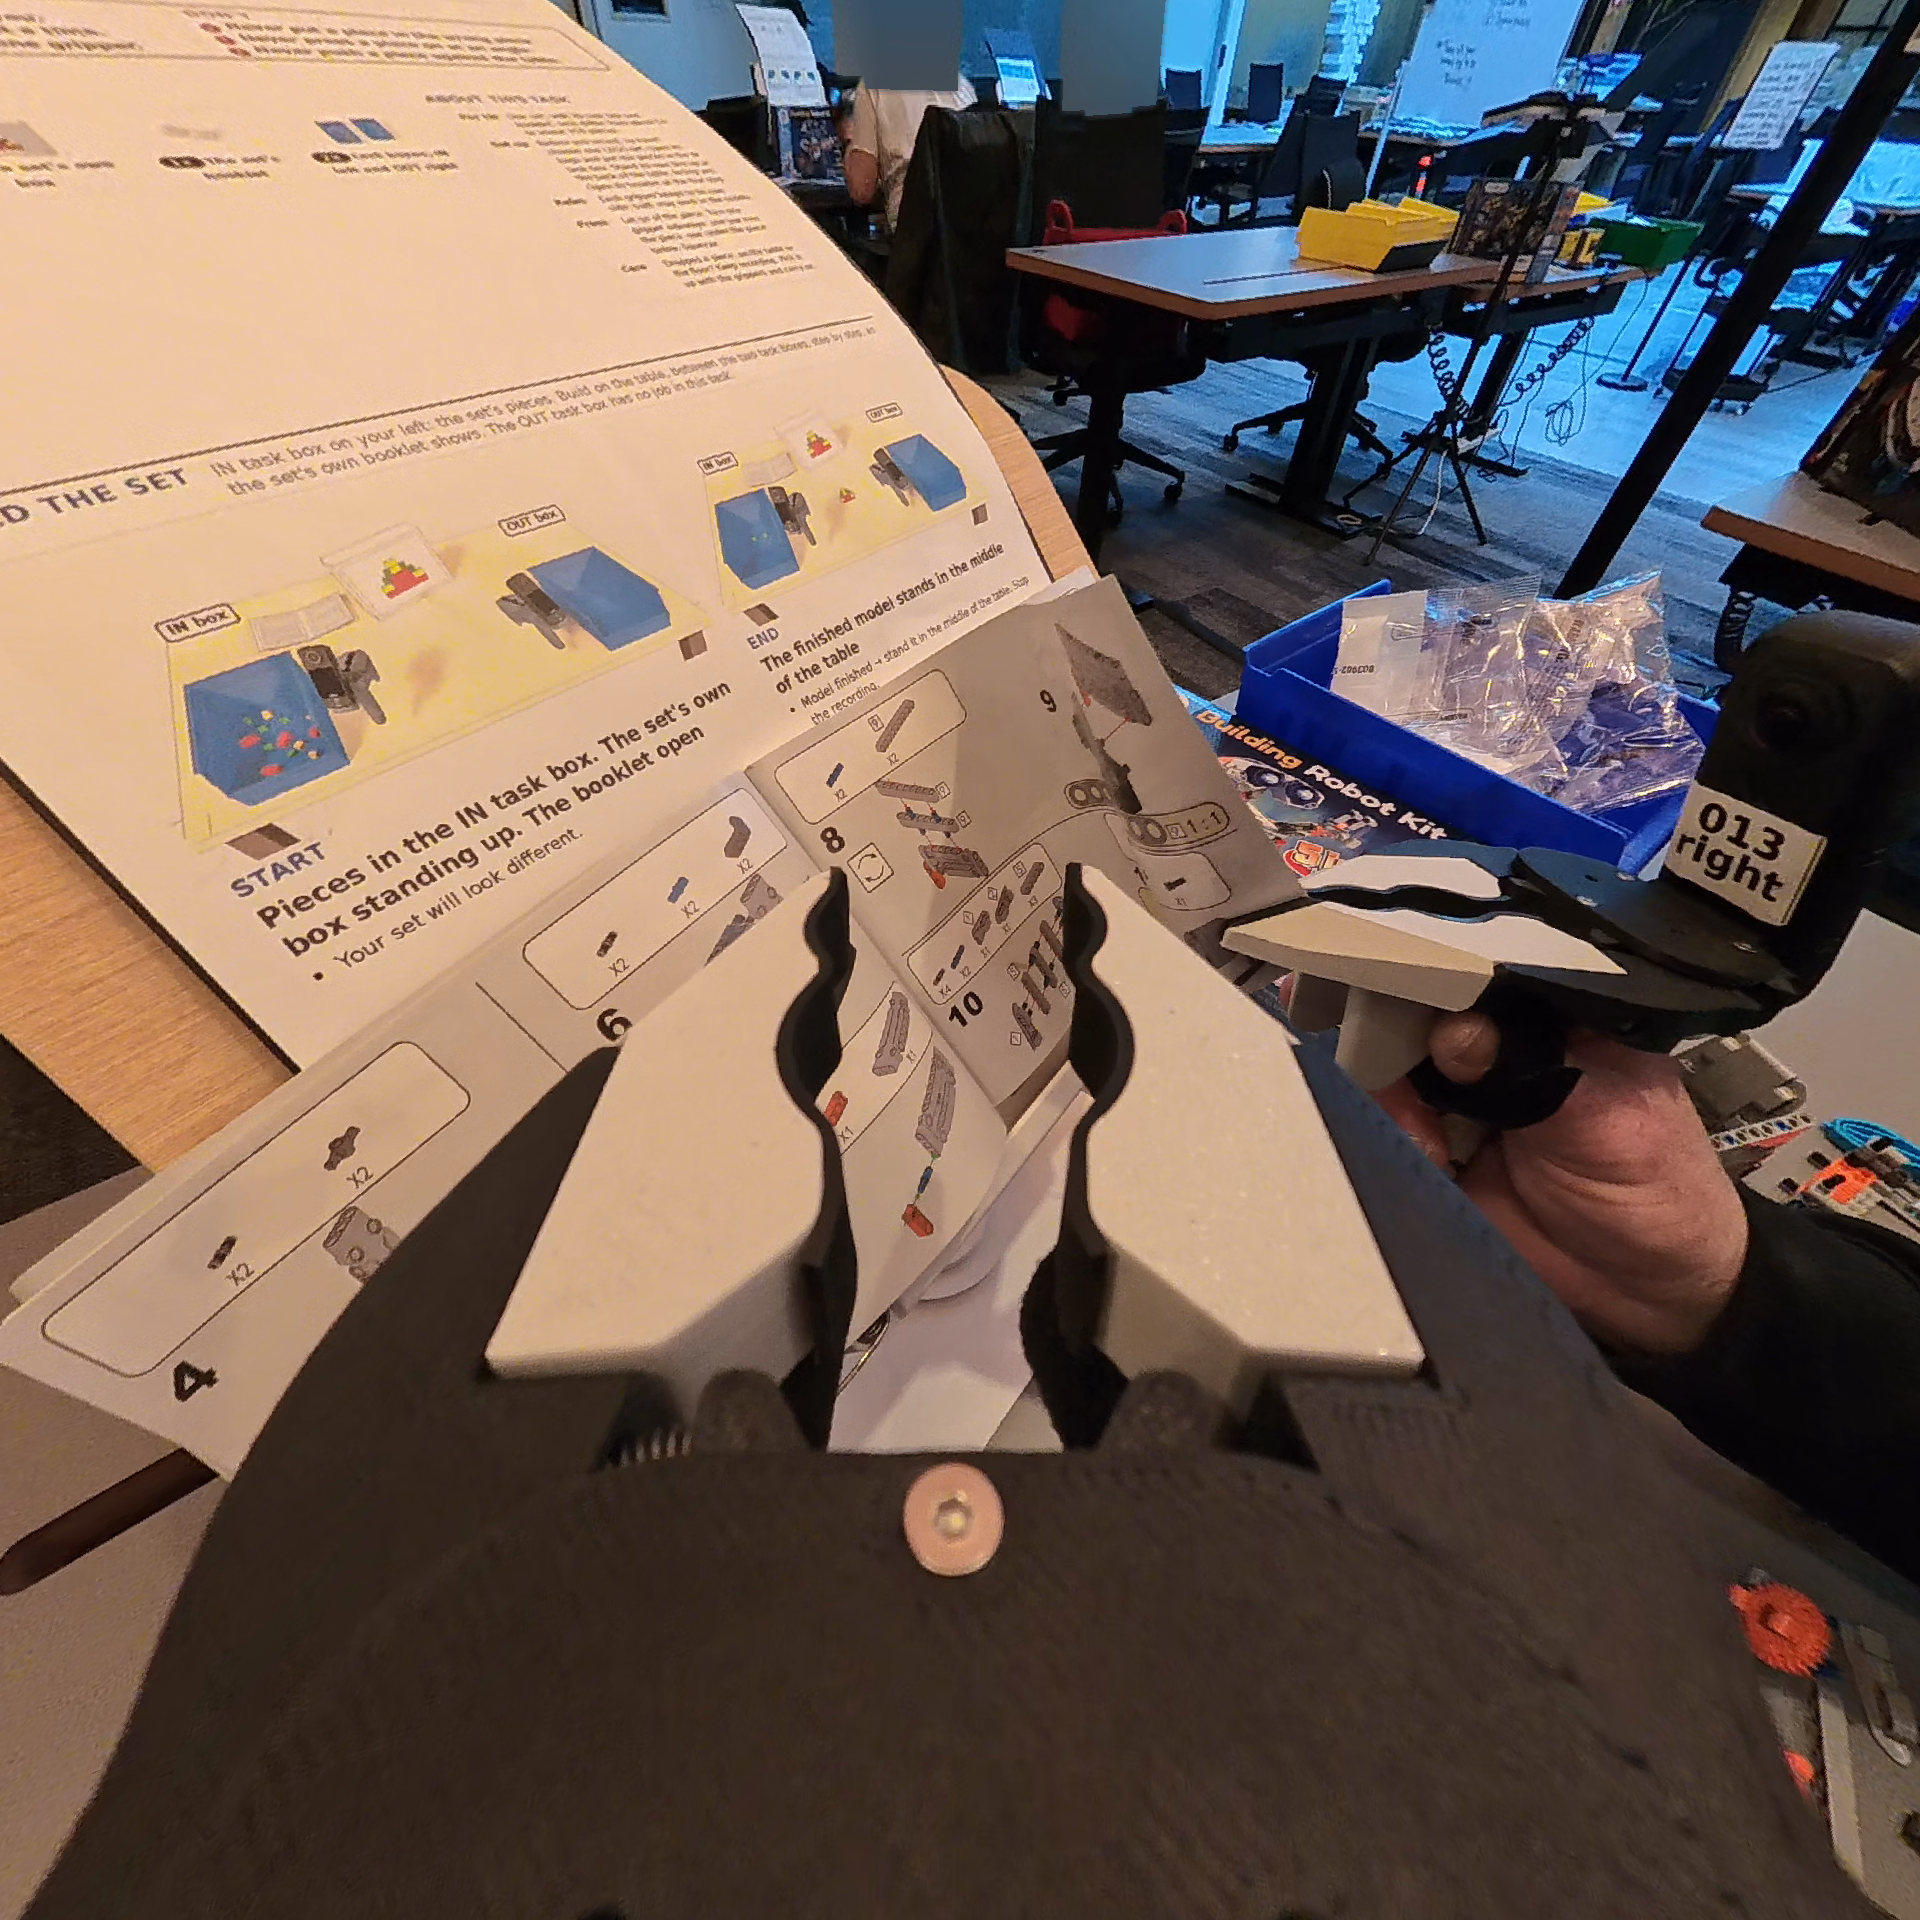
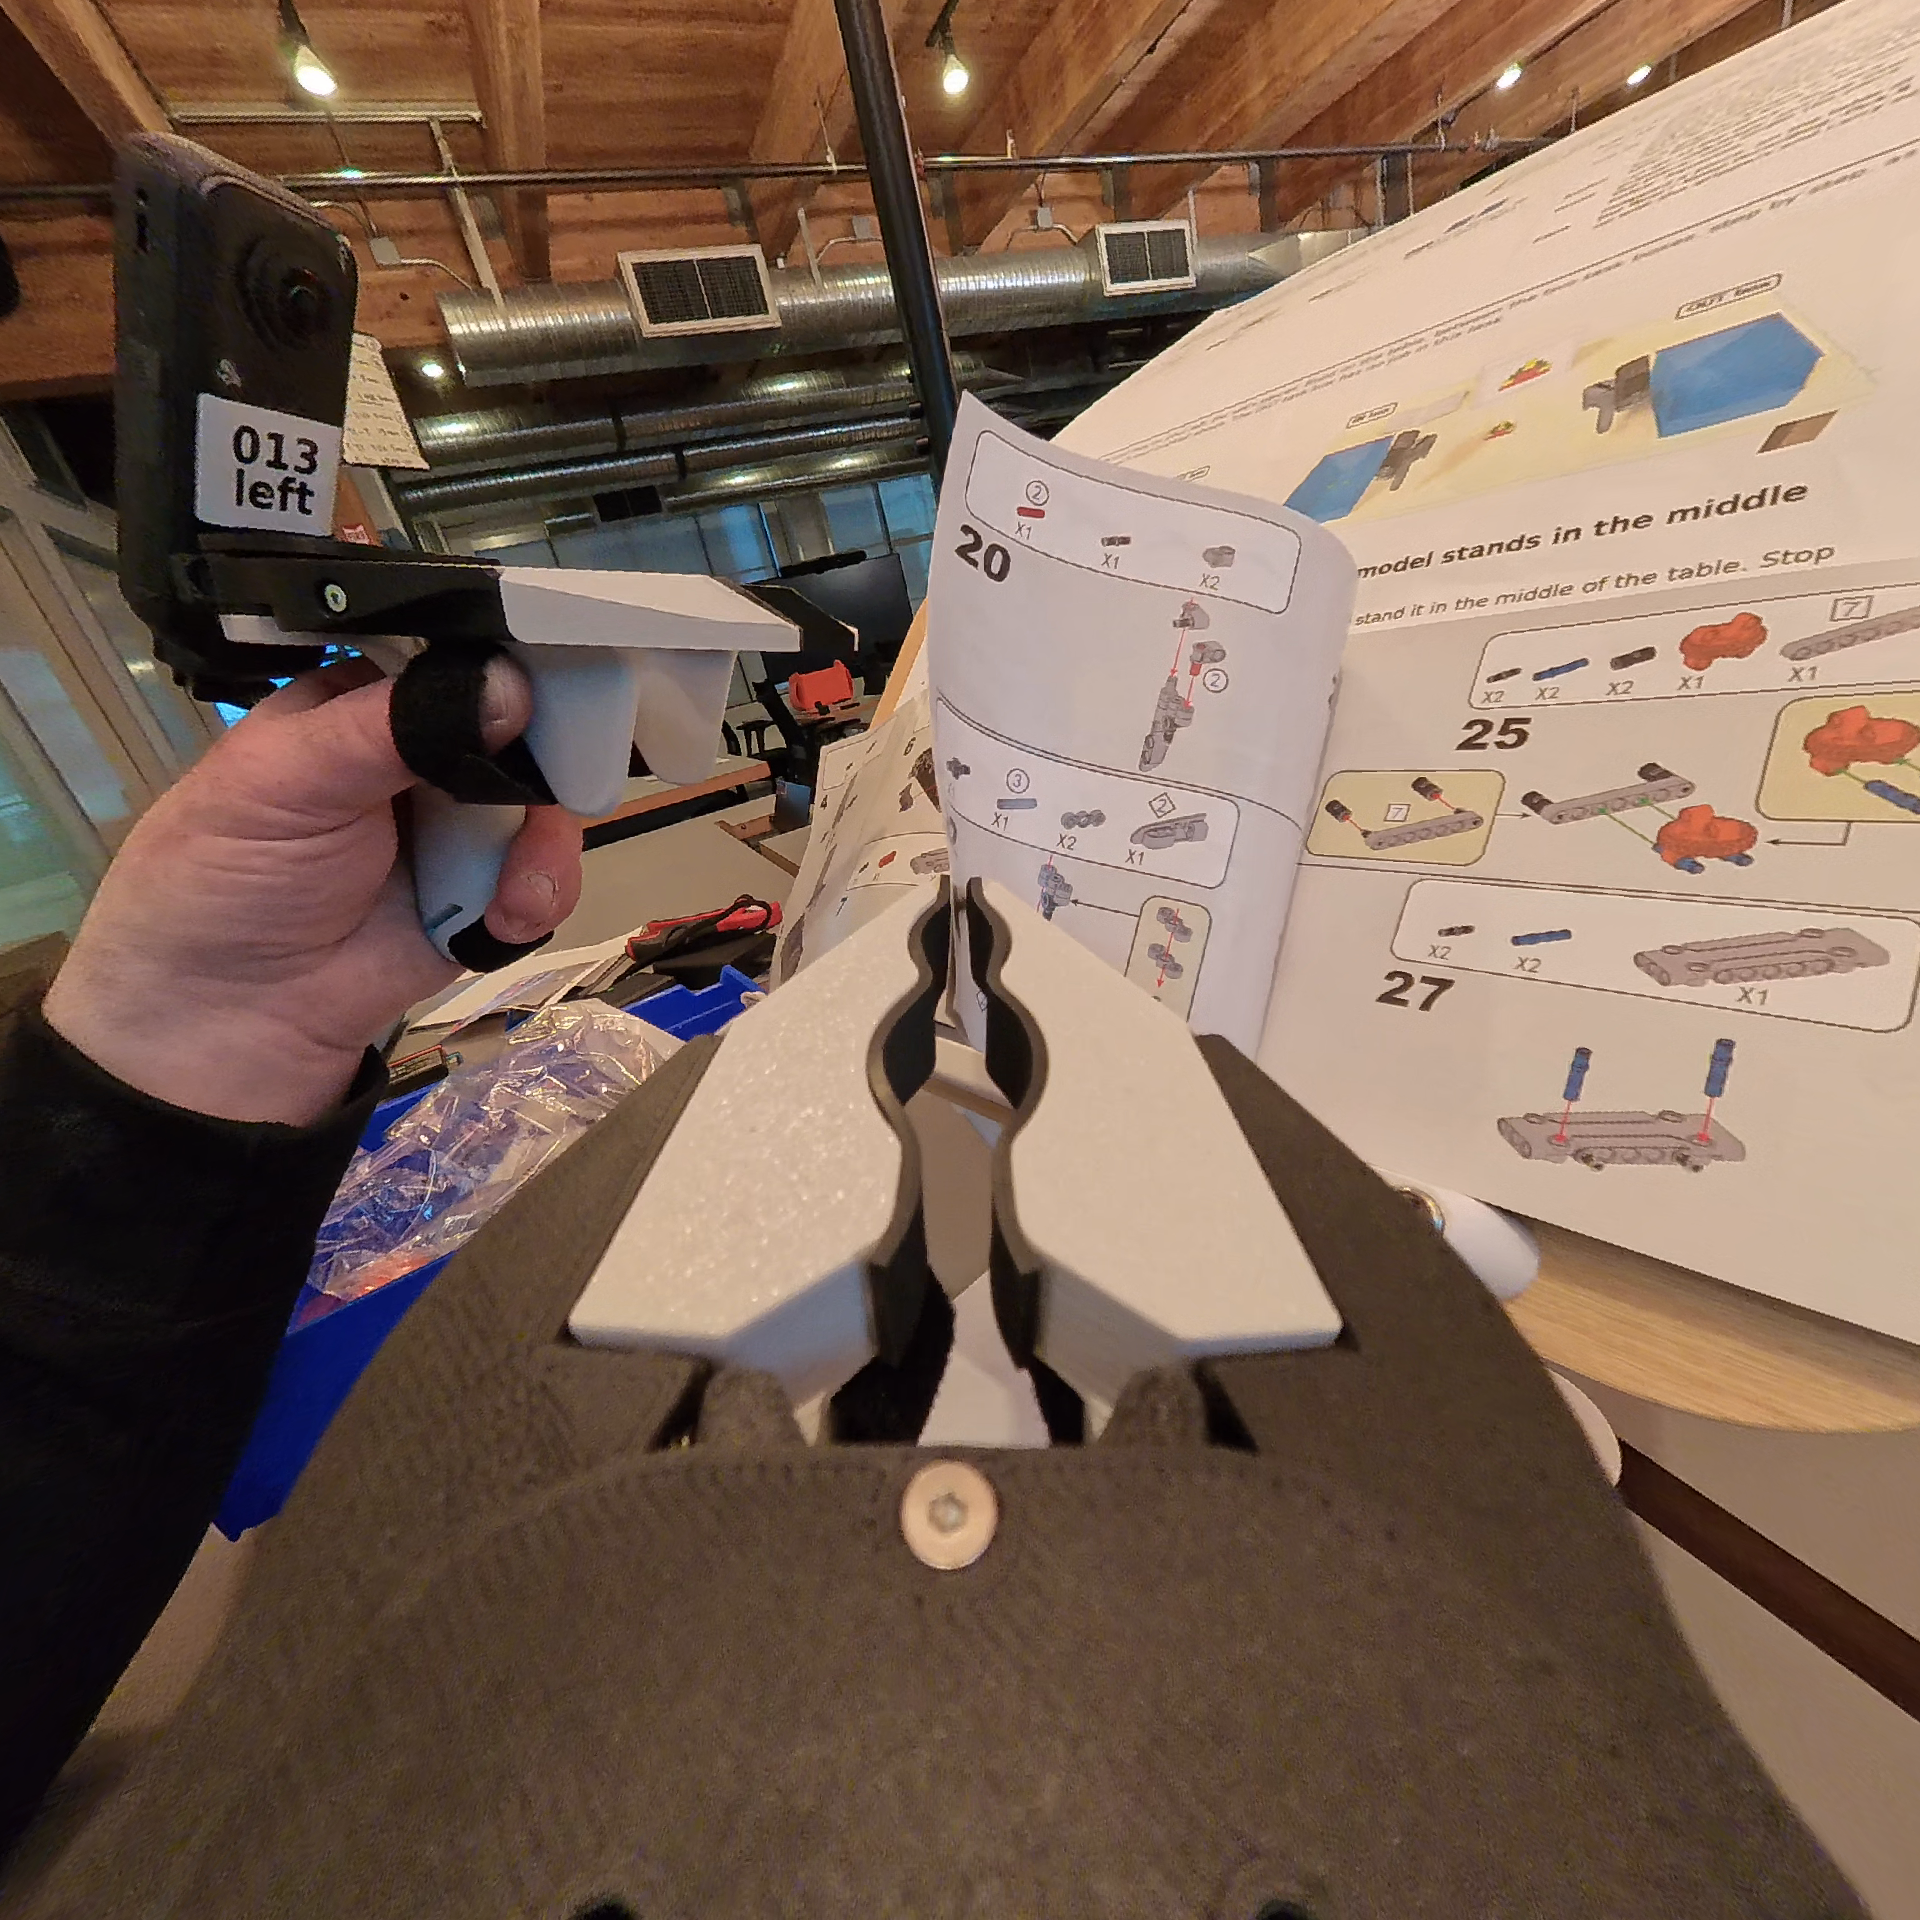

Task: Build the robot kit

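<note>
At twelve o'clock from the right claw (image 2: 958,902), a raised page (image 2: 1122,665) of the open instruction booklet (image 2: 1600,883) stands curled, its lower edge pinched between the nearly closed tips. Behind the booklet a large printed sheet (image 1: 395,343) leans on a wooden stand (image 2: 1704,1351). The left claw (image 1: 956,914) hovers spread wide over the booklet's pages, gripping nothing. At two o'clock from it, a blue bin (image 1: 1455,758) holds clear plastic bags (image 1: 1548,665) on the counter (image 1: 1829,1018).
</note>
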`<state>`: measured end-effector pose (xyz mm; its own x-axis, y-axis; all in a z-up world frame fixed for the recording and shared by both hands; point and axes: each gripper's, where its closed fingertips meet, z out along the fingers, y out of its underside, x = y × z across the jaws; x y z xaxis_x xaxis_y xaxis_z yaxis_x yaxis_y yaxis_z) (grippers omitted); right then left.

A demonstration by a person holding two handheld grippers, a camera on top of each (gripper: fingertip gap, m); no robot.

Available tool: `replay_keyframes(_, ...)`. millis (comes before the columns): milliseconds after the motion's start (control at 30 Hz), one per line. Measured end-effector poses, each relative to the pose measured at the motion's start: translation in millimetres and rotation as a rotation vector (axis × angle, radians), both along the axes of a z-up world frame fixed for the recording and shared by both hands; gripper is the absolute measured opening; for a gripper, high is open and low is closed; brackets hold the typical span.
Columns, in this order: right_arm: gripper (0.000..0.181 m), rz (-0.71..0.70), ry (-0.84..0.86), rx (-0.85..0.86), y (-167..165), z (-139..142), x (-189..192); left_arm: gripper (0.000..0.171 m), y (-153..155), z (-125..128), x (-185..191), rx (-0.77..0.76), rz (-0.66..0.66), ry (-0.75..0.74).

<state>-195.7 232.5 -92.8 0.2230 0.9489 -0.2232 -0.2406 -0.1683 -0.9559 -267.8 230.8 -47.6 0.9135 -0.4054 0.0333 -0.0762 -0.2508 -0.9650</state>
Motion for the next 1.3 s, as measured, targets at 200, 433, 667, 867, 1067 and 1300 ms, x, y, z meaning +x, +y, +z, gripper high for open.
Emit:
replay_keyframes(200,0.0,0.004,0.008,0.001,-0.6,2.9,1.7,0.039,-1.2,1.2,1.0,0.002,0.0,0.005)
replay_keyframes(433,0.0,0.01,0.014,-0.001,-0.6,4.7,3.1,0.039,-1.2,0.6,2.0,0.0,0.0,0.011)
replay_keyframes(667,0.0,0.031,0.017,0.0,-2.8,6.7,2.9,0.039,0.4,-1.8,4.4,-0.007,-0.005,0.015)
replay_keyframes(867,0.0,0.038,0.019,-0.003,-2.4,6.9,3.6,0.039,1.1,-2.7,6.1,-0.009,-0.008,0.019)
replay_keyframes(1067,0.0,0.041,0.021,-0.003,-2.4,7.6,4.2,0.039,1.6,-3.4,7.1,-0.011,-0.01,0.02)
replay_keyframes(1300,0.0,0.047,0.024,-0.002,-3.5,9.2,4.6,0.039,2.1,-3.8,8.1,-0.012,-0.013,0.02)
